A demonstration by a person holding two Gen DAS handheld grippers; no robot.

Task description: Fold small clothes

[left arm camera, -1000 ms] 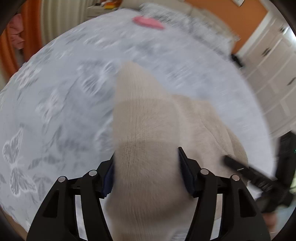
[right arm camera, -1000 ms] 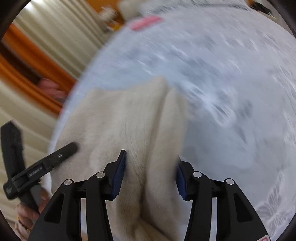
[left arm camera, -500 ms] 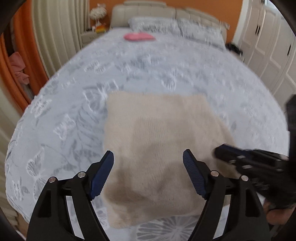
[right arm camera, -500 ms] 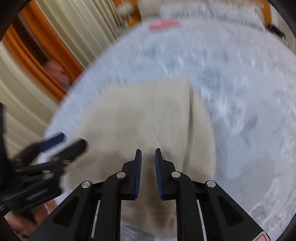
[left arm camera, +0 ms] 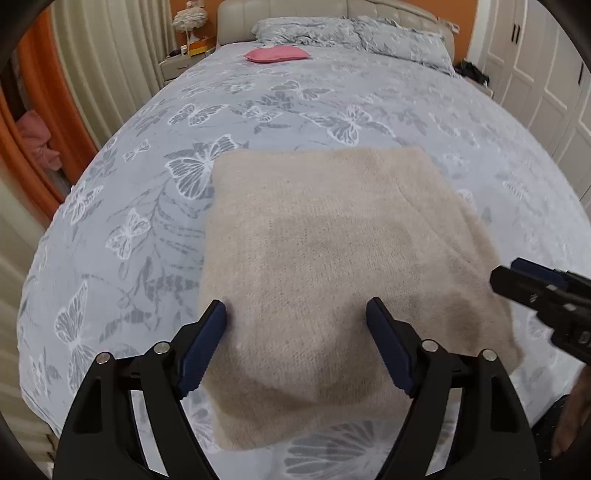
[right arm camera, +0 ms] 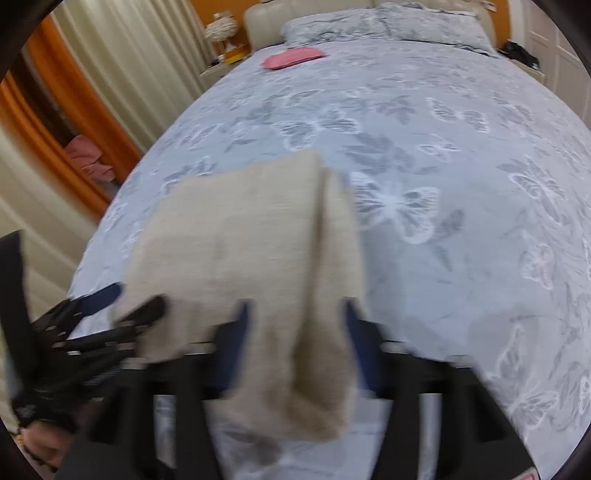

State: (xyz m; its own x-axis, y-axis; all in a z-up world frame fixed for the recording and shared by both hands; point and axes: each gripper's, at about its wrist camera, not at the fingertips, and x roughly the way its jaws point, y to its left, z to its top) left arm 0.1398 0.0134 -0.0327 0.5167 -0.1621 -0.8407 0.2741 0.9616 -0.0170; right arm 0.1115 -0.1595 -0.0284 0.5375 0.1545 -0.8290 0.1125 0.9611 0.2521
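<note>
**On the bed, a folded beige knit between two open grippers**

On the near part of the bed [left arm camera: 369, 107], a folded beige knit garment [left arm camera: 325, 258] lies flat on the grey bedspread printed with white butterflies. Its far edge is straight and its right side shows a second layer slipping out from under the top one.

From the left wrist view, the left hand-held gripper [left arm camera: 295, 321] hangs above the near part of the garment with its jaws wide apart; the blue pads [left arm camera: 201, 345] press on nothing. Its jaws have just been opening, and the garment lies below the gap rather than in a grip. At the right edge of that view the right hand-held gripper [left arm camera: 546, 291] reaches in over the garment's right side.

The right wrist view is blurred. There the right hand-held gripper [right arm camera: 295, 314] also stands open, its jaws having just been opening, with a fold of the garment [right arm camera: 258, 266] running down between the fingers; whether cloth touches a pad cannot be told through the blur. The left hand-held gripper [right arm camera: 110, 306] shows at the lower left edge.

Farther up the bed lies a small pink cushion [left arm camera: 277, 54], well apart from the garment, and beyond it grey pillows [left arm camera: 354, 35] against a padded headboard [left arm camera: 280, 9]. Pale curtains [left arm camera: 110, 55] hang at the left, white wardrobe doors [left arm camera: 546, 74] stand at the right, and a nightstand [left arm camera: 181, 64] carrying a lamp sits beside the headboard.
</note>
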